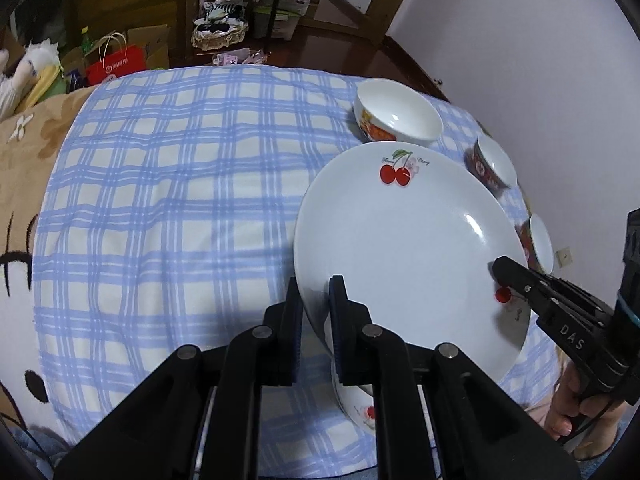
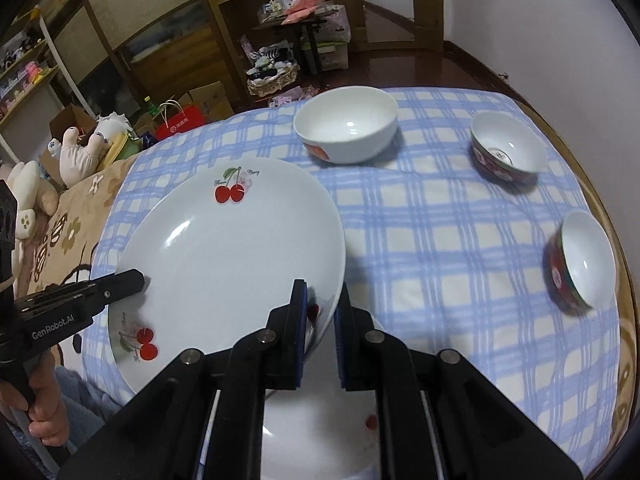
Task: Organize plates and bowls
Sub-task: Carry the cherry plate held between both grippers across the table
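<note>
A large white cherry plate [image 1: 404, 240] is held tilted above the blue checked cloth [image 1: 168, 184]. My left gripper [image 1: 316, 320] is shut on its left rim. My right gripper [image 2: 322, 320] is shut on its right rim; the plate also shows in the right wrist view [image 2: 232, 260]. A second white cherry plate [image 2: 320, 432] lies under it, near me. A white bowl with an orange print [image 2: 348, 128] and two red-patterned bowls [image 2: 506, 148] [image 2: 582, 260] stand farther off on the cloth.
The cloth [image 2: 440, 232] covers a bed with a beige flowered blanket [image 1: 36, 148] at the left. Stuffed toys [image 2: 84, 148], a red bag [image 2: 180, 122], boxes and shelves stand beyond. A white wall [image 1: 540, 60] is at the right.
</note>
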The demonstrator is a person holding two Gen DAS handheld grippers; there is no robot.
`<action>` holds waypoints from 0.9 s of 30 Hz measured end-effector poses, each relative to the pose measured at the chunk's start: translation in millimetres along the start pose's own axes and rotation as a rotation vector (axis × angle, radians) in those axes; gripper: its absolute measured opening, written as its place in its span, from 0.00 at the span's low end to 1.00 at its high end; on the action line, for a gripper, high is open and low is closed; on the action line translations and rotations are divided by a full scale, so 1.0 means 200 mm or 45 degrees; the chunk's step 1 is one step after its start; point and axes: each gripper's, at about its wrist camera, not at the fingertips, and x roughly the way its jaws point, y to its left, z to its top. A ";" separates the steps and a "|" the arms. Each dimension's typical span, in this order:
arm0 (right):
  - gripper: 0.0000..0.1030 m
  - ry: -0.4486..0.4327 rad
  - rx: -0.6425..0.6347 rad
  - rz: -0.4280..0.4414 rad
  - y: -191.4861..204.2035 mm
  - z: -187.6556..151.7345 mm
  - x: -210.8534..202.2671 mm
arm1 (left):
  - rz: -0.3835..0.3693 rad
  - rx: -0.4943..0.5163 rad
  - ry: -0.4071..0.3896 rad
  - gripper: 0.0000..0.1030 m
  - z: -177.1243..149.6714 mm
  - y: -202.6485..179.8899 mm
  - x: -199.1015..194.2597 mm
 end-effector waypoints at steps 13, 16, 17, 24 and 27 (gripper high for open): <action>0.14 0.044 0.062 -0.014 -0.17 -0.24 -0.02 | 0.018 0.096 0.079 0.13 -0.16 -0.18 0.06; 0.14 0.032 0.060 -0.028 -0.20 -0.27 -0.04 | 0.010 0.108 0.104 0.14 -0.18 -0.20 0.09; 0.14 0.030 0.061 -0.030 -0.20 -0.28 -0.03 | 0.009 0.109 0.112 0.14 -0.18 -0.20 0.11; 0.14 0.065 0.101 -0.005 -0.25 -0.38 0.04 | 0.062 0.147 0.174 0.14 -0.21 -0.24 0.20; 0.14 0.056 0.106 0.011 -0.26 -0.40 0.05 | 0.068 0.148 0.186 0.14 -0.22 -0.24 0.21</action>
